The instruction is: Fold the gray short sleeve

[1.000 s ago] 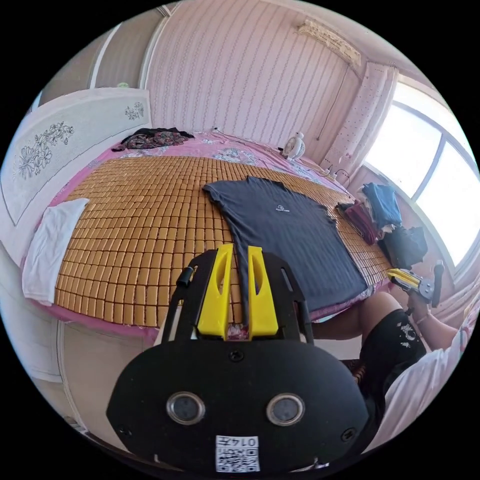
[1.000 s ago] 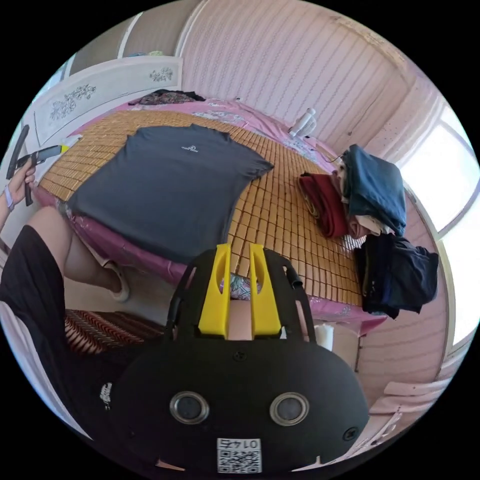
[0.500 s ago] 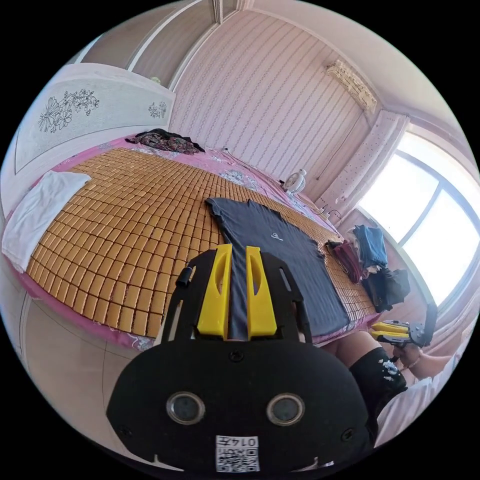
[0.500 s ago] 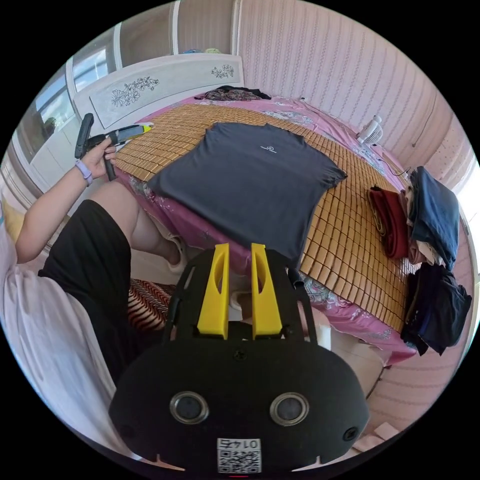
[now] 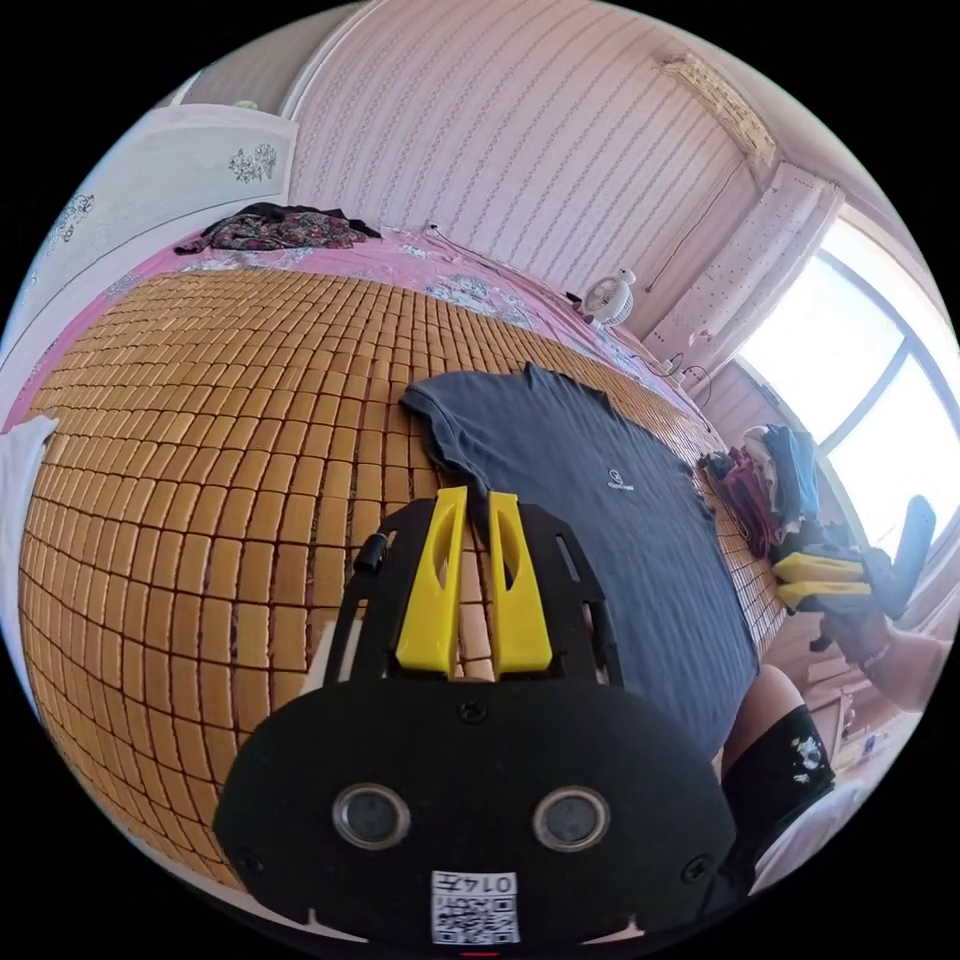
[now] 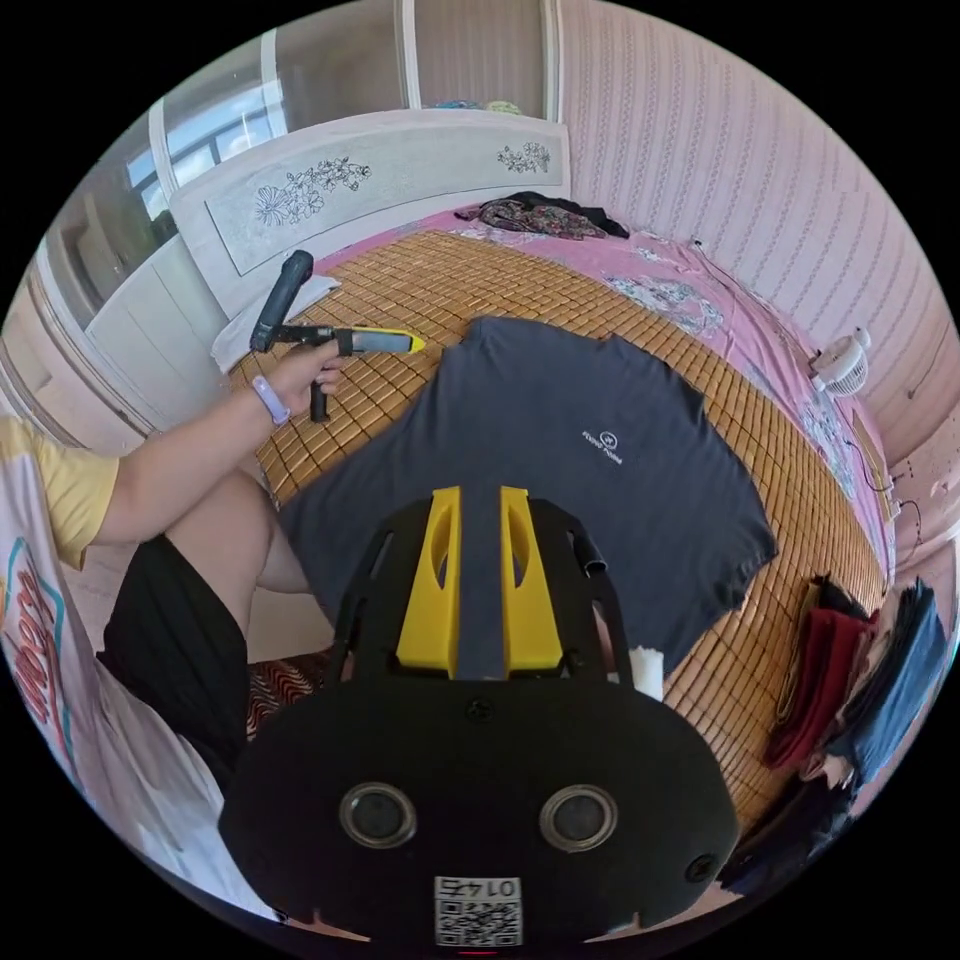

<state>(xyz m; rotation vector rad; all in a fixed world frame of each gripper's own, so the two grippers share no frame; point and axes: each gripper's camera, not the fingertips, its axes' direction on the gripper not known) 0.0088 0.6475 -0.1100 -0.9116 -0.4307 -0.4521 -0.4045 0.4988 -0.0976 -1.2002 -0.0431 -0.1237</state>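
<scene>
The gray short-sleeve shirt lies flat and face up on the bamboo mat, collar away from the person, small white logo on the chest. My left gripper hovers over the mat just beside the shirt's near sleeve, jaws a narrow gap apart with nothing between them. In the right gripper view the shirt spreads ahead, and my right gripper hangs above its lower part, open and holding nothing. The left gripper shows there in a hand at the shirt's far sleeve. The right gripper shows past the shirt's hem.
A pile of folded clothes sits on the mat beyond the shirt's other sleeve. A small white fan and a dark patterned garment lie near the wall. A white cloth rests by the headboard. The person's leg meets the bed edge.
Both grippers have moved in from the bed's edge to over the bed, the left to the near sleeve, the right over the shirt's lower part. The shirt lies as before.
</scene>
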